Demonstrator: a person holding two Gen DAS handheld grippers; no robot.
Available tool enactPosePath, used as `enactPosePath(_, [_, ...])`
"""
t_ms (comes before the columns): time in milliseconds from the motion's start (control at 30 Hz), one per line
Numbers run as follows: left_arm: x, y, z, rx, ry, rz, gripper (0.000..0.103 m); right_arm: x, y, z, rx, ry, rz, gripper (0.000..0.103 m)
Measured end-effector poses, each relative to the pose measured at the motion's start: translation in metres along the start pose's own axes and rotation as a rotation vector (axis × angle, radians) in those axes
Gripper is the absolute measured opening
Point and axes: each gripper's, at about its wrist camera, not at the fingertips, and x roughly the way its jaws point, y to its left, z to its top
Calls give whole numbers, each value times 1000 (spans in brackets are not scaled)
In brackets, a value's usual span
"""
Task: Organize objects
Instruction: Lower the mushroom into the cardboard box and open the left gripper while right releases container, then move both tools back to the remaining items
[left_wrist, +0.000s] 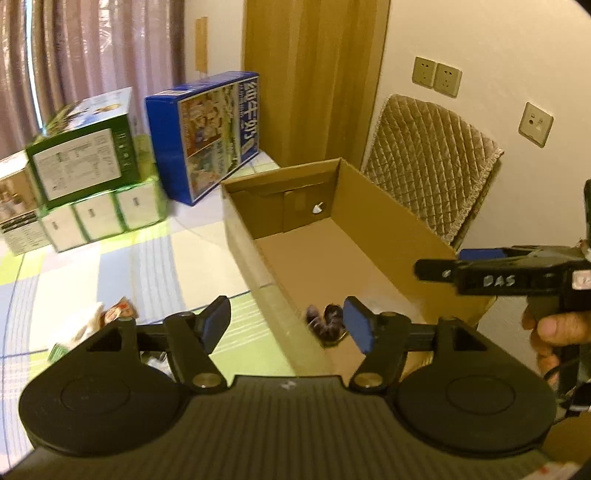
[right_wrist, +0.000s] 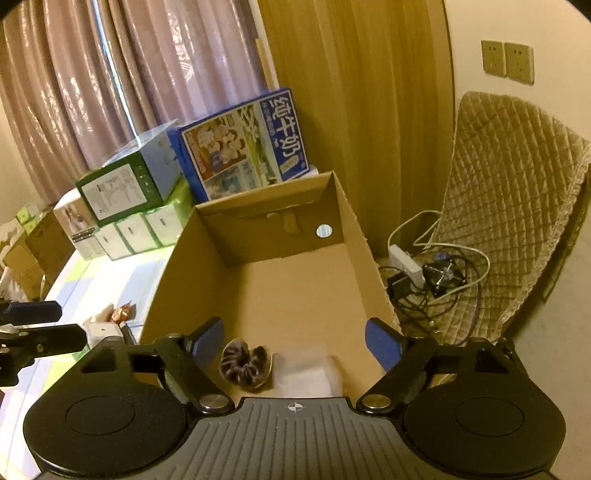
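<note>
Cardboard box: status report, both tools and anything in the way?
Left tool open, empty. Right tool open, empty. Brown cardboard box holds dark brown scrunchie and clear plastic packet. Nothing blocking.

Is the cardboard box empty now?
No, a dark scrunchie and a clear plastic packet lie on the cardboard box floor.

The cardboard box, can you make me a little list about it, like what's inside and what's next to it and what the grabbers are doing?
box: open cardboard box on the checked tablecloth
inside: dark scrunchie and a clear plastic packet at the near end, rest bare
left of box: small snack packets on the cloth
behind: blue milk carton box, stacked green-and-white boxes
right of box: quilted chair
left gripper: open, holding nothing, above the box's left wall
right gripper: open, holding nothing, over the box
</note>
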Motion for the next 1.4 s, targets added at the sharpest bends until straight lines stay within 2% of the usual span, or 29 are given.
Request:
enactPosePath(267, [-53,29,-40,-65,-29,89,82,-54,24,-25,18,-29,31,83])
enactPosePath(500, [-99,61,-87,-148,-13,162,90,-96,74,-48,-30,-52,89,87])
enactPosePath(733, [-139,90,-131,-191,-7,253,102,-111,118,-82,-95,-9,135,92])
enactPosePath(900, [-155,108,-149,-228,-3,289,102,-112,136,-100,-103,30,146,94])
enactPosePath(1067, [-165,118,-157,-251,-9,306,102,-111,156,-110,-167,48,158,94])
enactPosePath(1400, [-157,131,-154,-255,-6,287,102,-88,189,-119,-250,58,178,94])
